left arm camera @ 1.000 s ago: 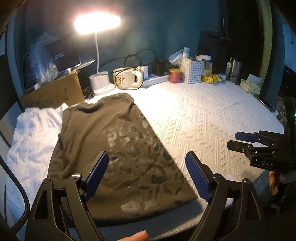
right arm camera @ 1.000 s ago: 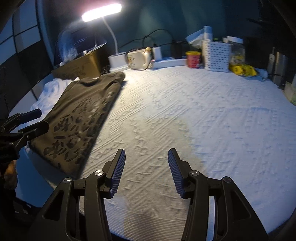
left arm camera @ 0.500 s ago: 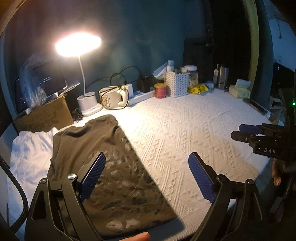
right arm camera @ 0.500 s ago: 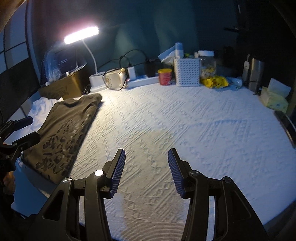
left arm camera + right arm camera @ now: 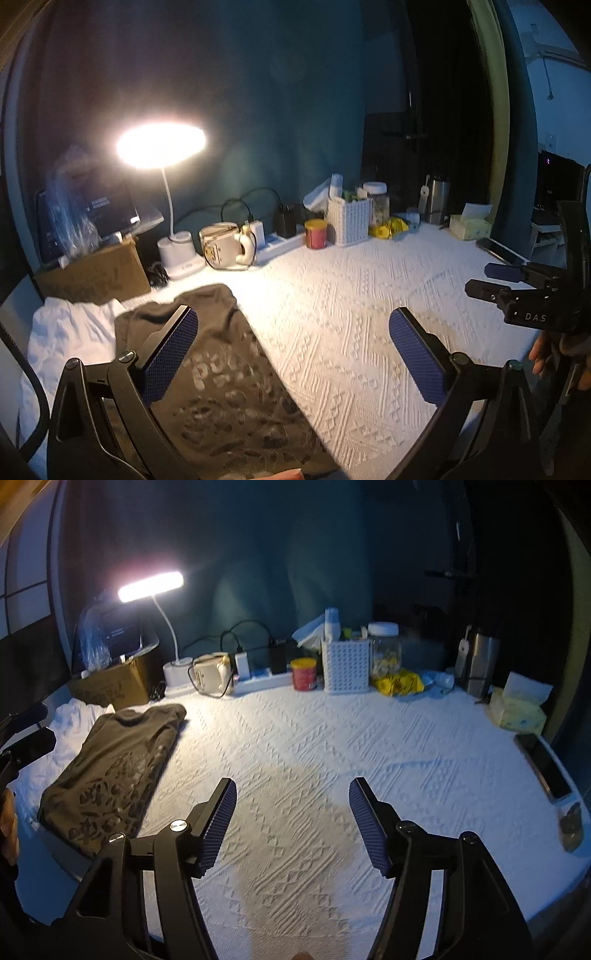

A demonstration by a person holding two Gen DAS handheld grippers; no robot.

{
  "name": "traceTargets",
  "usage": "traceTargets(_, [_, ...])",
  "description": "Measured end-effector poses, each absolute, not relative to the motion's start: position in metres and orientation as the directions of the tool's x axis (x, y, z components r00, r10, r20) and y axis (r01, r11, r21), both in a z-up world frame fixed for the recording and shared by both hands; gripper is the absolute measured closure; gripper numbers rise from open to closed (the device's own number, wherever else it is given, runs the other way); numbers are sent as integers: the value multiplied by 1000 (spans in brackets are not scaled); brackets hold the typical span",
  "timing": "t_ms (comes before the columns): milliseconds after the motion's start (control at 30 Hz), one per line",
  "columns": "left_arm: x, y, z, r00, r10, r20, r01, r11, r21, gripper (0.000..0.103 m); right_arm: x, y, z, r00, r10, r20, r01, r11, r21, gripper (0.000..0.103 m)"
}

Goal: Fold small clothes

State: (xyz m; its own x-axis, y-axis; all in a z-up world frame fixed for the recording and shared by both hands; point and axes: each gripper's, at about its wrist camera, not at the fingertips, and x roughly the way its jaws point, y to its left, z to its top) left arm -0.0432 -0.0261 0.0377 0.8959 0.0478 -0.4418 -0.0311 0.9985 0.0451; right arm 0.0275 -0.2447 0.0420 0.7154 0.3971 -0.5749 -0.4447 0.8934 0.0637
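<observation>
I am holding my left gripper (image 5: 291, 350) wide open and empty, and over the last second it has been lifting and pulling back: the dark olive printed T-shirt (image 5: 221, 387), folded into a long panel, was filling the space between my fingers and is now lying lower and to the left beneath them, untouched. My right gripper (image 5: 291, 823) is likewise parted wide, gripping nothing, hovering over bare white textured bedspread (image 5: 332, 746), and its view has been widening too. I judge that this fold is finished and I am backing off, perhaps toward the crumpled white garment (image 5: 66, 332) lying just left of the shirt.

Far ahead of my fingers, the white perforated plastic basket (image 5: 351, 221) is holding small items I cannot identify, the brown cardboard box (image 5: 92, 273) ahead-left is holding clear plastic wrap and a dark device, and the yellow tissue box (image 5: 521, 709) is showing a tissue.
</observation>
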Motion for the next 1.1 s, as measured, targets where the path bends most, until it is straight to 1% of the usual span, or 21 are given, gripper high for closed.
traceTargets(367, [-50, -25, 54, 920, 47, -389, -38, 999, 31, 1, 22, -252, 80, 775, 382, -503, -430, 902, 22, 36])
traceTargets(1100, [-77, -8, 92, 969, 98, -228, -98, 995, 14, 1, -8, -264, 151, 856, 390, -340, -420, 907, -17, 36])
